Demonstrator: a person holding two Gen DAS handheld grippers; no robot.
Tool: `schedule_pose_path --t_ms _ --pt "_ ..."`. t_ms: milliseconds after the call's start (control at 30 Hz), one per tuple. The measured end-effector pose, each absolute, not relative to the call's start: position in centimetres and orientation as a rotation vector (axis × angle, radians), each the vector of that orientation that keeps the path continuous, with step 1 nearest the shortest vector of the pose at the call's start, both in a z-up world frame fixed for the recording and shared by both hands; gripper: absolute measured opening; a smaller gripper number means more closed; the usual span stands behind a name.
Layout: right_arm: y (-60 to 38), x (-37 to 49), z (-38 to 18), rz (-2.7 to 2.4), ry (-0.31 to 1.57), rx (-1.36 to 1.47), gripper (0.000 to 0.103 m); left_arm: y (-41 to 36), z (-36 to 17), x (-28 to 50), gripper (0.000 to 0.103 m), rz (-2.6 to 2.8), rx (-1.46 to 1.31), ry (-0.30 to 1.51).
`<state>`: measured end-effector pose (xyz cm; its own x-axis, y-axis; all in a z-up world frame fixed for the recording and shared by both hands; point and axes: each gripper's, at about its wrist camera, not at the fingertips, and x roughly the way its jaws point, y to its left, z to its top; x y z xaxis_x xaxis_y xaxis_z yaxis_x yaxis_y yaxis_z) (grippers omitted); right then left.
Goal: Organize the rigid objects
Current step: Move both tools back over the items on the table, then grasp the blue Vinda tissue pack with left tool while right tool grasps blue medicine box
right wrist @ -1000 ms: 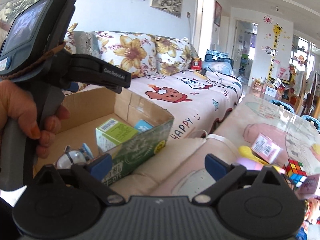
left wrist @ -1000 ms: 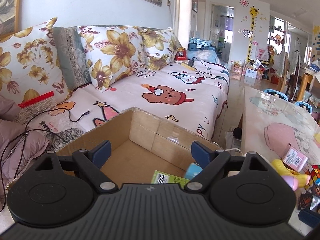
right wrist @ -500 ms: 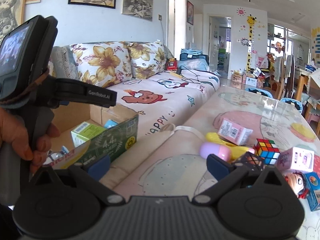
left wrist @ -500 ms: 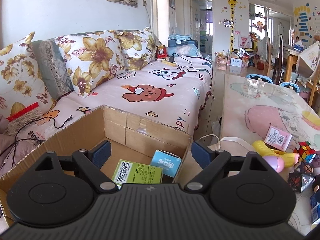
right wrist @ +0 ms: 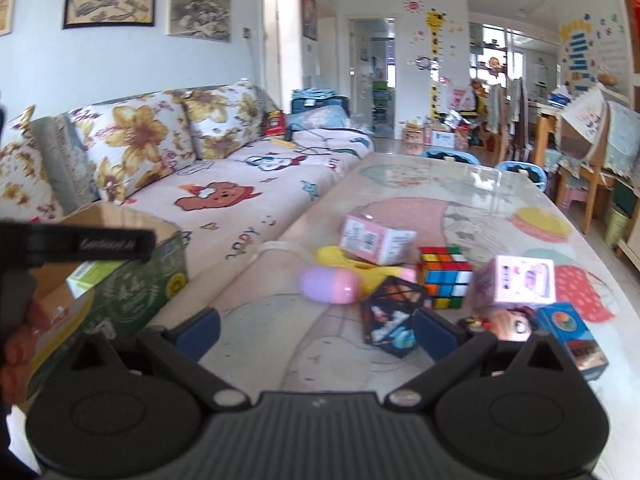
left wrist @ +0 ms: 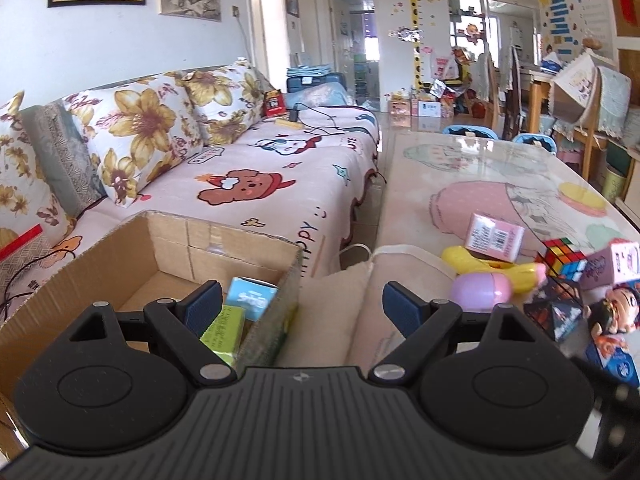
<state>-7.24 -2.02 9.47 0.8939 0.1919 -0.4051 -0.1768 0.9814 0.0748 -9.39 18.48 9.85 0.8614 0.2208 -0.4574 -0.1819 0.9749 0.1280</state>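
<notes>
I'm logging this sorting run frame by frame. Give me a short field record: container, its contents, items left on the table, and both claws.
container: open brown cardboard box, beside the sofa
in box: green carton, light blue carton
on table: multicoloured puzzle cube, pink-and-lilac plastic egg, two pink cartons, black printed cube
left claw: open, empty
right claw: open, empty, facing the table items

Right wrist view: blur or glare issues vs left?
Right wrist: motion-smeared, Rubik's cube and pink capsule toy soft, window glare on the glass table. Left wrist: sharper, cardboard box crisp, right edge smeared; fisheye bends both.
</notes>
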Motion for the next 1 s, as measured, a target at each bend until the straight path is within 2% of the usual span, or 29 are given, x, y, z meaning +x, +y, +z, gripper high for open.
schedule_pose_path --t_ms 1000 --pt "-14.6 -8.3 8.8 -0.081 0.355 0.099 0.102 13.3 7.6 -10.2 0.103 -0.099 0.224 0.5"
